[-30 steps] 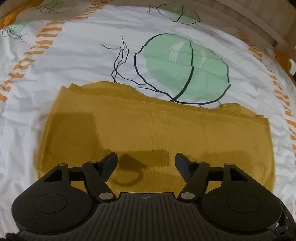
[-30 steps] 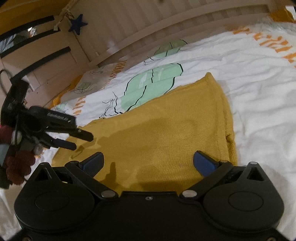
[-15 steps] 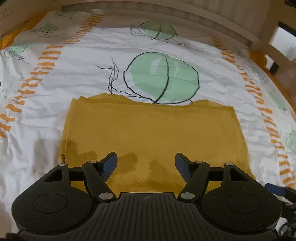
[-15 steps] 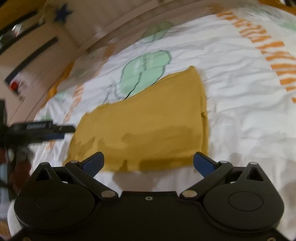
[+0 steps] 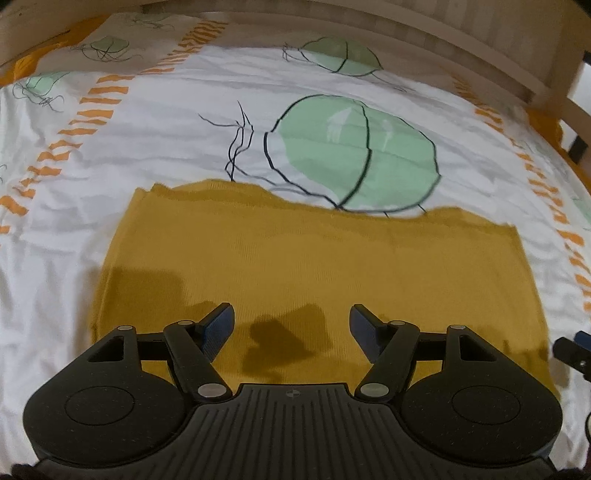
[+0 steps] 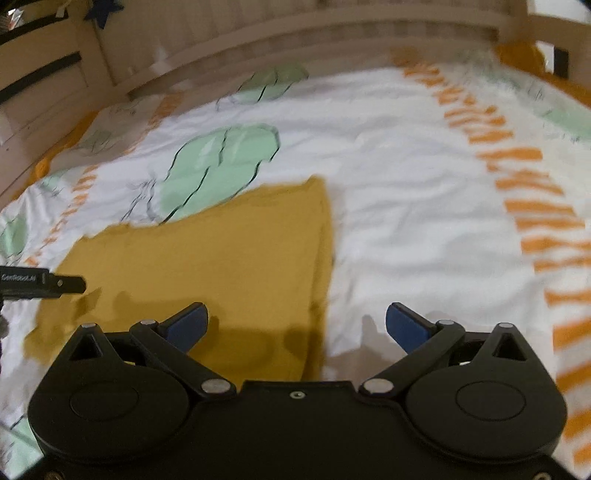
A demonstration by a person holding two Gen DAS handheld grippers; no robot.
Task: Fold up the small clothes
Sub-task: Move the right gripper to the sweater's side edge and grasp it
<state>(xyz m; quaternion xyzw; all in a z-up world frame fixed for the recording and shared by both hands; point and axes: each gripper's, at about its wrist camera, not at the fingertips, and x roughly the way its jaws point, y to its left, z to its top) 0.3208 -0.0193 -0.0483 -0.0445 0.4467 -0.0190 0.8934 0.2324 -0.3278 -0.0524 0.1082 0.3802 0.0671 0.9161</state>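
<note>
A mustard-yellow knit garment lies flat, folded into a rectangle, on the white bedsheet; it also shows in the right wrist view. My left gripper is open and empty, above the garment's near edge. My right gripper is open and empty, over the garment's right edge, with its right finger above bare sheet. The left gripper's tip shows at the left of the right wrist view. The right gripper's tip shows at the right edge of the left wrist view.
The bedsheet is white with green leaf prints and orange dashes. A wooden slatted bed rail runs along the far side and also shows in the right wrist view.
Both grippers pulled back and up, then the left came closer to the garment again. The right gripper swung right, so the garment's right edge sits under it. The garment has not moved.
</note>
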